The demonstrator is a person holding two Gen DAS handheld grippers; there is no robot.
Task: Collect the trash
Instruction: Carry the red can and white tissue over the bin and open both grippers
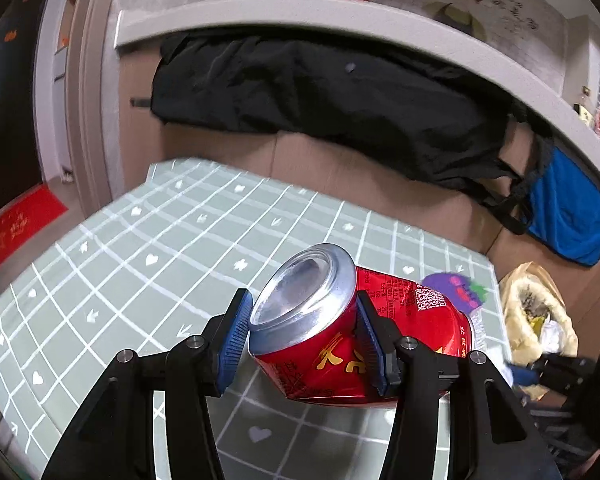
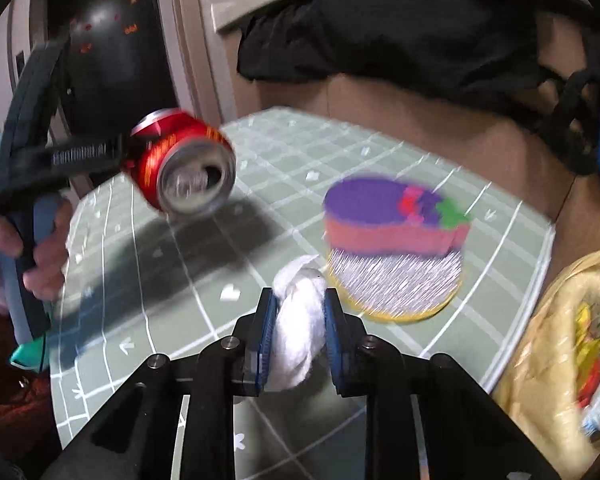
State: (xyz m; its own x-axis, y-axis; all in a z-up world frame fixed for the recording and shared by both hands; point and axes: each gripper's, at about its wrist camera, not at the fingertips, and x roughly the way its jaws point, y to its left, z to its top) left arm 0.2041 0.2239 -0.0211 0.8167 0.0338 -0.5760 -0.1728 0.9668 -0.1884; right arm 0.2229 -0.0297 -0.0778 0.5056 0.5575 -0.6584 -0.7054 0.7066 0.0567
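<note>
Now left tongs (image 1: 300, 336) clamp dented red can (image 1: 340, 320) (shiny base up); right tongs (image 2: 298, 336) pinch white tissue wad (image 2: 300, 328).

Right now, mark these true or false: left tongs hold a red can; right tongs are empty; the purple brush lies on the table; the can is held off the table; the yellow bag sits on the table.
1. True: the left tongs clamp the red can.
2. False: the right tongs pinch a white tissue wad.
3. True: the purple brush rests on the table.
4. True.
5. False: the yellow bag hangs beyond the table's edge.
</note>
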